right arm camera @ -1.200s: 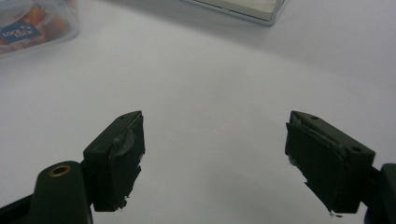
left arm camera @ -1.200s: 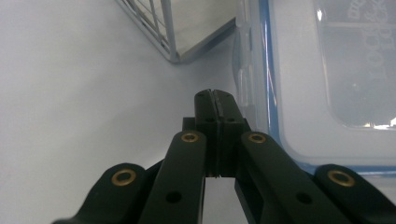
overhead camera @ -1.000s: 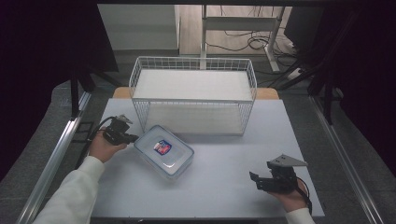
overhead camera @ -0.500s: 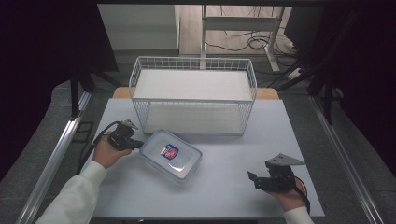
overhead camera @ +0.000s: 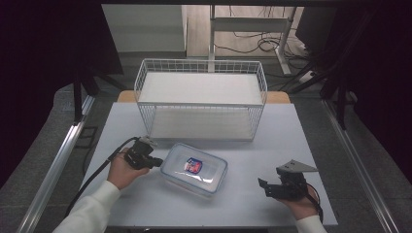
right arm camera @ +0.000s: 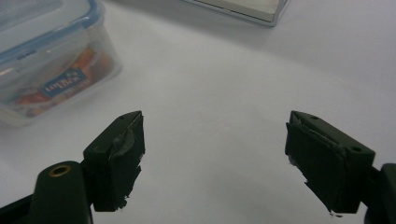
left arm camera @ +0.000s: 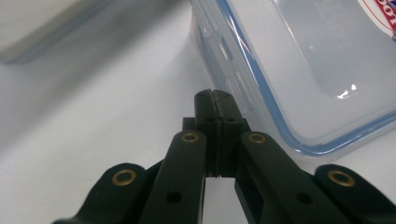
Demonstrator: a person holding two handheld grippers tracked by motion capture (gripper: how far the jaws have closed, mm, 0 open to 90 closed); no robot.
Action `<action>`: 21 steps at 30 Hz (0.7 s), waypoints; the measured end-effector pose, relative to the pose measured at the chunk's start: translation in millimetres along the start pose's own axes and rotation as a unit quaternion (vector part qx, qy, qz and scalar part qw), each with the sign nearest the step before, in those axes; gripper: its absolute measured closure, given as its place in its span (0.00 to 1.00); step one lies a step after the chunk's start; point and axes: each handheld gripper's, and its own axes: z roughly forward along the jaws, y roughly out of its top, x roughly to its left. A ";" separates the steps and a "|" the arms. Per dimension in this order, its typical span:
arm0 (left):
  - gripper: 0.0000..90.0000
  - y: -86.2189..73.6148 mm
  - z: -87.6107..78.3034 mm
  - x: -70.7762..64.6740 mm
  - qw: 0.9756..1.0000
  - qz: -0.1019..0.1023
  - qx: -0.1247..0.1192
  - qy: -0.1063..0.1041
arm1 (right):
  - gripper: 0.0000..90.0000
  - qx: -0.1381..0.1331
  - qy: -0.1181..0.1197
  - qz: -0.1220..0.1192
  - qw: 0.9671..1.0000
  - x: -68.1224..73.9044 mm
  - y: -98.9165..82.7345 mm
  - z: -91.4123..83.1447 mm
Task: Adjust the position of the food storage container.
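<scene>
The clear plastic, blue-rimmed lidded container (overhead camera: 194, 169) lies just right of the left gripper (overhead camera: 156, 162), whose pressed-together jaws touch its side latch.

A lab or test room, by every sign. The white table (overhead camera: 291, 145) stands alone as a staged work surface, ringed by black curtains (overhead camera: 43, 63) that shut off both sides. Metal rails (overhead camera: 58, 165) run along the floor beside it, left and right. Behind, loose cables (overhead camera: 252, 46) snake across the floor around the legs of a metal desk frame (overhead camera: 243, 24), and the floor itself is plain grey carpet. On the table sits a white wire basket (overhead camera: 201, 99), set square to the camera like a prop. Cabled handheld rigs at the near edge complete the look of a recording station.
</scene>
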 end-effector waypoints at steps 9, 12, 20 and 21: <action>1.00 0.8 11.9 -26.6 1.000 0.003 0.011 -0.013 | 0.22 0.001 -0.001 0.000 1.000 -0.7 -0.4 -0.1; 1.00 -0.2 12.7 -31.0 1.000 0.004 0.010 -0.022 | 0.22 0.001 -0.001 -0.001 1.000 -0.9 -0.7 -0.2; 1.00 -1.1 15.7 -40.4 0.999 0.008 0.005 -0.039 | 0.22 0.000 -0.001 0.000 1.000 -0.7 -0.3 -0.4; 1.00 -1.5 15.9 -41.3 0.999 0.008 0.004 -0.041 | 0.22 0.000 -0.001 0.001 1.000 -0.6 -0.2 -0.3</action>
